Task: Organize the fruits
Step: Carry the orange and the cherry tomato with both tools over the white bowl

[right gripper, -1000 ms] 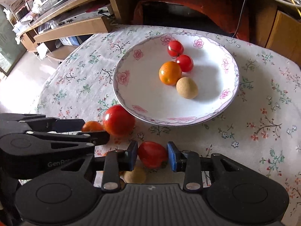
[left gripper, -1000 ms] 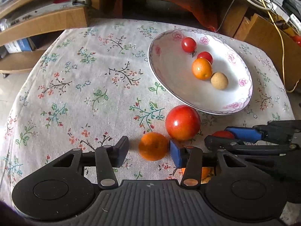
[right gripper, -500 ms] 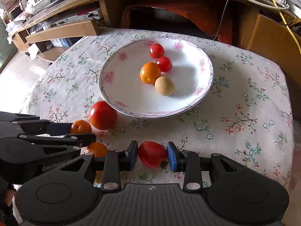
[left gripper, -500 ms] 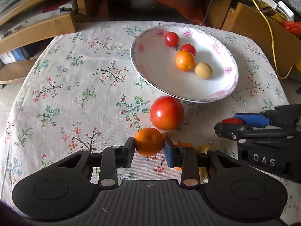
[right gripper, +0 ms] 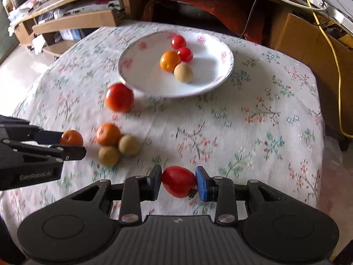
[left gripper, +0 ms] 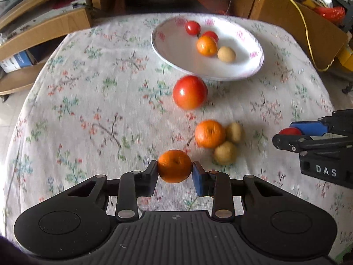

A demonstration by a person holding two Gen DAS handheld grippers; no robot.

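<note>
There are three round orange tangerines: one in the white flowered plate (right gripper: 141,81), at (right gripper: 169,60), one on the bench (right gripper: 108,134) and one held (left gripper: 175,166). There are four red tomatoes: two small (right gripper: 178,42) (right gripper: 185,54), one big (right gripper: 119,97), one oval (right gripper: 179,184). There are three round tan fruits (right gripper: 183,72) (right gripper: 129,145) (right gripper: 108,156).

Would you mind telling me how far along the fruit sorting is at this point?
Roughly halfway. Four fruits already sit in the plate. In hand: the left gripper holds an orange, and the right gripper holds a small red tomato. Left on the tablecloth: a large tomato, another orange and two tan fruits.
</note>
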